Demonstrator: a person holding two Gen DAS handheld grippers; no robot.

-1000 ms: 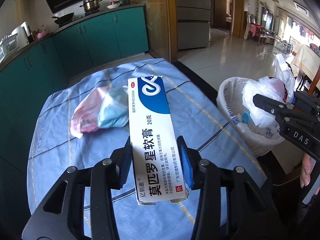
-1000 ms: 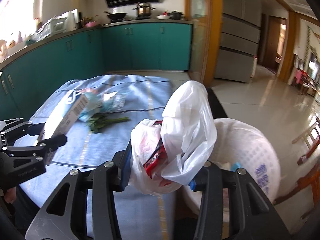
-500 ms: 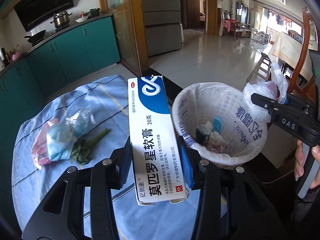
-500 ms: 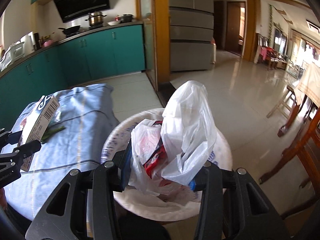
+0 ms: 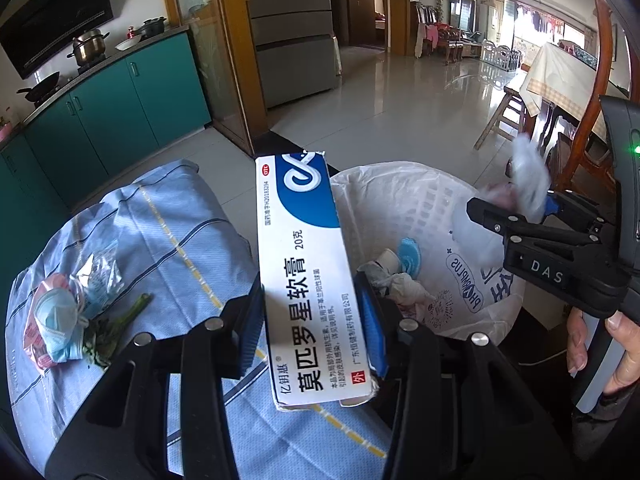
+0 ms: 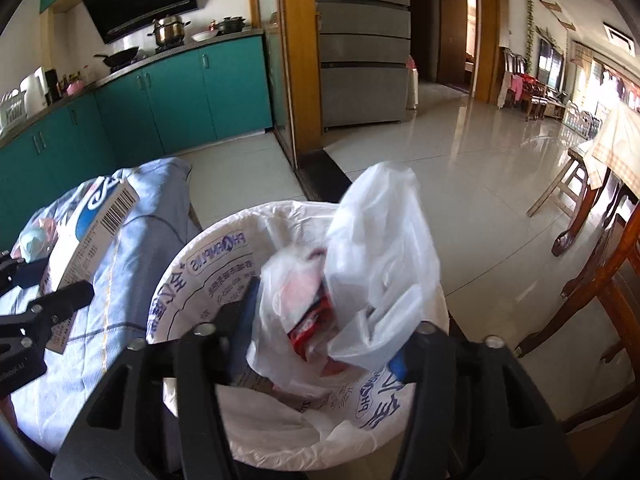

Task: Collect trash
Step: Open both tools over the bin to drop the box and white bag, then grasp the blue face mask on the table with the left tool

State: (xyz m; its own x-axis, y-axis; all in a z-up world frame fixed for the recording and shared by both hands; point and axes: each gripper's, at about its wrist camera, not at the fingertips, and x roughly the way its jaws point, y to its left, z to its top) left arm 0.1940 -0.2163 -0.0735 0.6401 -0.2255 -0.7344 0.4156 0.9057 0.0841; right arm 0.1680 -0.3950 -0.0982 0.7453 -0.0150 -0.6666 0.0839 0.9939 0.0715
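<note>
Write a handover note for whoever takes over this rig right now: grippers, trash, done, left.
Left gripper: shut on the ointment box, beside the lined bin.
Right gripper: the plastic bag sits between its fingers above the bin; grip blurred, possibly releasing.
Done: some scraps already in the bin.
Left: drop bag and box, then fetch the face mask, clear wrapper and green stalk from the blue cloth.

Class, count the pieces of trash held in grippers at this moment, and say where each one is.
2. The ointment box is in the left gripper; the white plastic bag is in the right gripper, over the lined trash basket.
</note>
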